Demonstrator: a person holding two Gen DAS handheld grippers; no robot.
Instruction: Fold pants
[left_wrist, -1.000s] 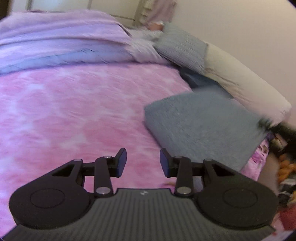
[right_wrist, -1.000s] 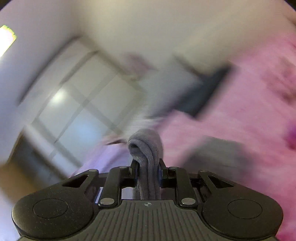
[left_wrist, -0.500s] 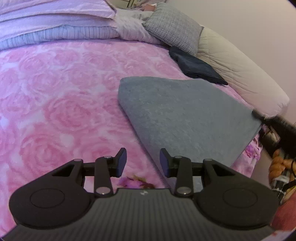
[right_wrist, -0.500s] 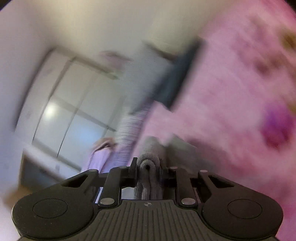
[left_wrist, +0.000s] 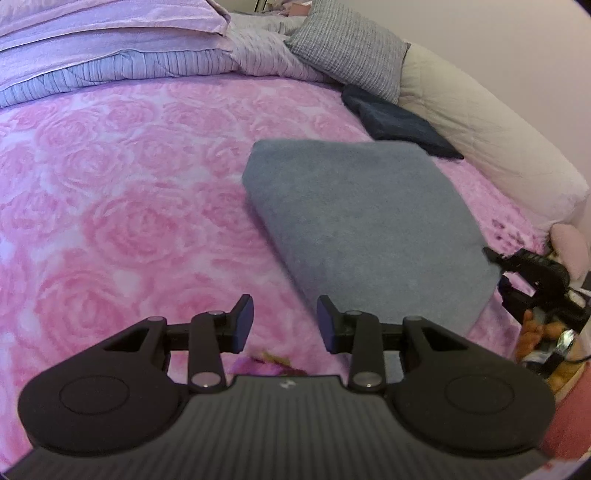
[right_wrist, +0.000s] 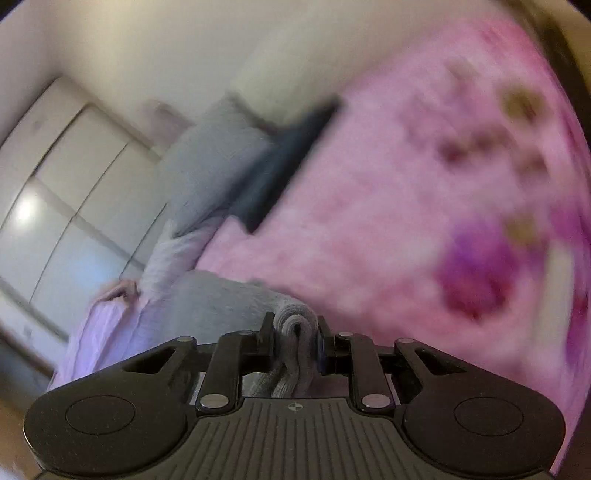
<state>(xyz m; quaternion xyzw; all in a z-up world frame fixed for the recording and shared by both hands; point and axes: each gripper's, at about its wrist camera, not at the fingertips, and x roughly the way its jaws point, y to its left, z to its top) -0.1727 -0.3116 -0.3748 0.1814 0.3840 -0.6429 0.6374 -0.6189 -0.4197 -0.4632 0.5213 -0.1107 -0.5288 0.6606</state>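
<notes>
Pink rose-patterned bedspread (left_wrist: 122, 221) carries the grey pants (left_wrist: 365, 225), already folded into a thick slab toward the bed's right edge, long axis running from that near-right edge diagonally up toward the pillows (left_wrist: 351, 48). At the slab's near-right corner the right gripper (right_wrist: 295, 334) is clenched on a rolled fold of the grey cloth; its jaws have just been easing wider, though blur makes contact hard to judge. Just left of the slab's near edge, the left gripper (left_wrist: 284, 323) hangs released and empty, the free one for the next fold.

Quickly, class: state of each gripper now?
Left gripper: open, empty.
Right gripper: jaws just opened slightly, fold of grey pants between them.
</notes>
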